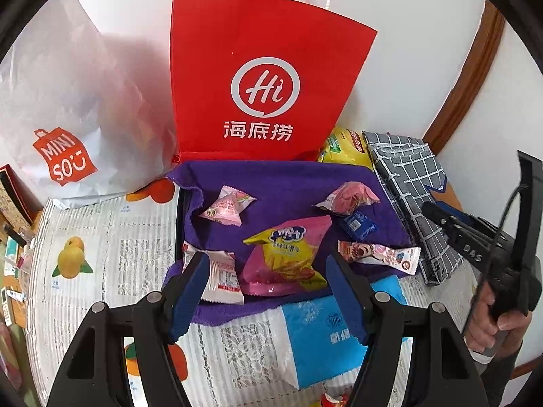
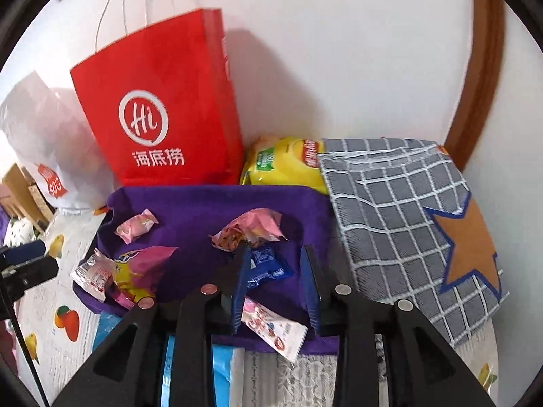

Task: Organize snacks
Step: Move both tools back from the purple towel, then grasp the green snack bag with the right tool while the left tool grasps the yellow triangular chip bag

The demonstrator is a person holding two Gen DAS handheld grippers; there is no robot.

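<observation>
Several snack packets lie on a purple cloth [image 1: 288, 183]: a pink-and-yellow bag [image 1: 288, 254], two pink packets [image 1: 227, 205] [image 1: 346, 198], a small blue packet [image 1: 358, 225], a white packet [image 1: 220, 278] and a long cartoon packet [image 1: 380, 254]. My left gripper [image 1: 268, 271] is open, above the pink-and-yellow bag. My right gripper [image 2: 276, 264] is open, low over the cloth, with the blue packet [image 2: 266, 266] by its left finger and the cartoon packet [image 2: 275, 330] under it. A red paper bag [image 1: 261, 78] stands behind the cloth.
A white Miniso bag [image 1: 68, 118] stands left of the red bag. A yellow snack bag [image 2: 285, 162] and a grey checked fabric bag [image 2: 400, 210] lie at the right. A blue tissue pack [image 1: 319, 335] lies in front. The table has a fruit-print cover [image 1: 101, 237].
</observation>
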